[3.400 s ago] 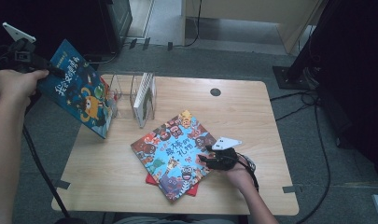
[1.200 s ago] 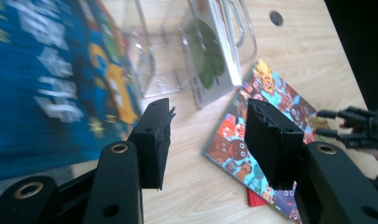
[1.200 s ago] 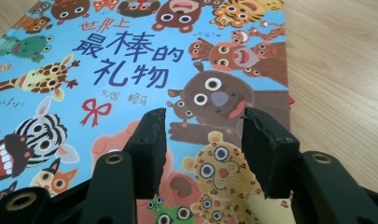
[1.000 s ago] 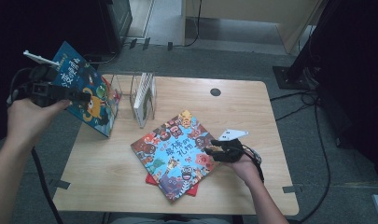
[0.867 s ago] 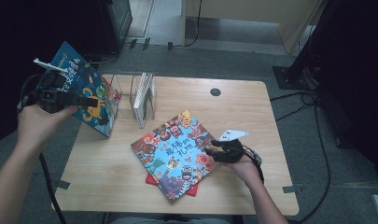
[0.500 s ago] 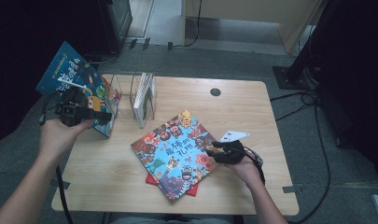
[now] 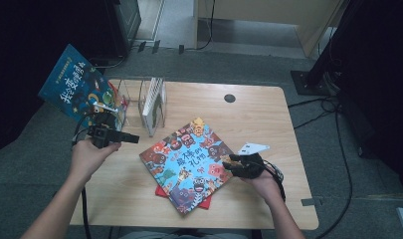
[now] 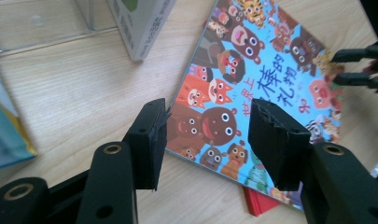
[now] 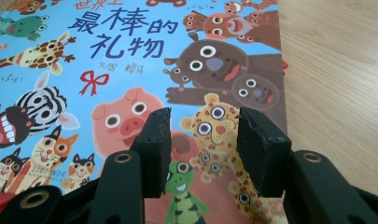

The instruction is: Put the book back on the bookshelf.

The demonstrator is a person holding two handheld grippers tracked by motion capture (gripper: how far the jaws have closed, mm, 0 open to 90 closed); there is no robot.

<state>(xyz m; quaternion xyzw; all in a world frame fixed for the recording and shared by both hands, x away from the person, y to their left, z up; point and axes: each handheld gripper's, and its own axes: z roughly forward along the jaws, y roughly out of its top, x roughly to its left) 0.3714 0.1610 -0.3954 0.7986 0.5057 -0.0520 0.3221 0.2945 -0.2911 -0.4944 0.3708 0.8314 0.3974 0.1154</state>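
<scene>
Since the earlier frame, the left hand-held gripper (image 7: 132, 139) has descended to mid-left, jaws opening, empty. At centre, the colourful animal-covered picture book (image 7: 188, 163) lies flat on the wooden table (image 7: 258, 114); the right hand-held gripper (image 7: 228, 160), jaws closing, spread, hovers over the book's right edge.

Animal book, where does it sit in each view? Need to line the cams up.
High view: animal book lies at table centre, turned at an angle, atop a red book.
Left gripper view: upper right, beyond the open jaws, its near corner between them.
Right gripper view: covers the left and centre, under the open jaws.
Shared landmark: the book's dark blue title characters, readable in all three.
</scene>
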